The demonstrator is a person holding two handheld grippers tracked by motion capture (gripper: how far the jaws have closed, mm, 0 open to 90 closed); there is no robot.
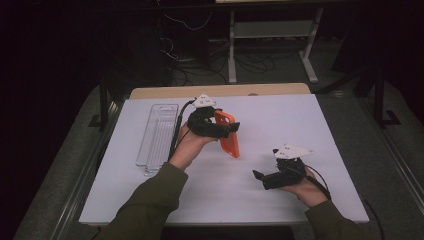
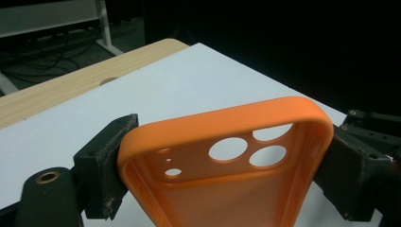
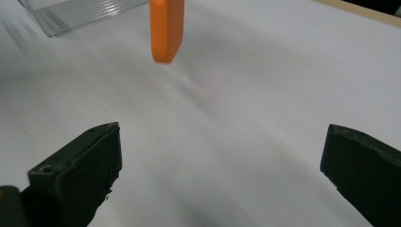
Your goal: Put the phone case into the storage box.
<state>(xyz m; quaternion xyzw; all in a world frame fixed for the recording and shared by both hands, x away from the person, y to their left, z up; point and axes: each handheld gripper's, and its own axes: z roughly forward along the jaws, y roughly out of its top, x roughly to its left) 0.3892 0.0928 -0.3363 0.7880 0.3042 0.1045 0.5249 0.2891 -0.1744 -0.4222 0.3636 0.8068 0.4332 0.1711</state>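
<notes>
The table (image 1: 280,200) is a flat matte white board with a strip of pale wood along its far edge; the left gripper view shows a round hole in that wood. At the table's left lies a clear plastic tray (image 1: 156,137), long and ribbed, which the right gripper view catches as a glinting corner. The left gripper (image 1: 231,129) holds an orange phone case (image 1: 227,135) above the middle of the table, its fingers (image 2: 101,165) clamped on the case's two long sides. From above the case reads as a plain slab; up close it is soft-looking, round-cornered, with round camera cut-outs. The right gripper (image 1: 258,176) sits near the table's front right, its fingers (image 3: 80,170) wide apart over bare board.
</notes>
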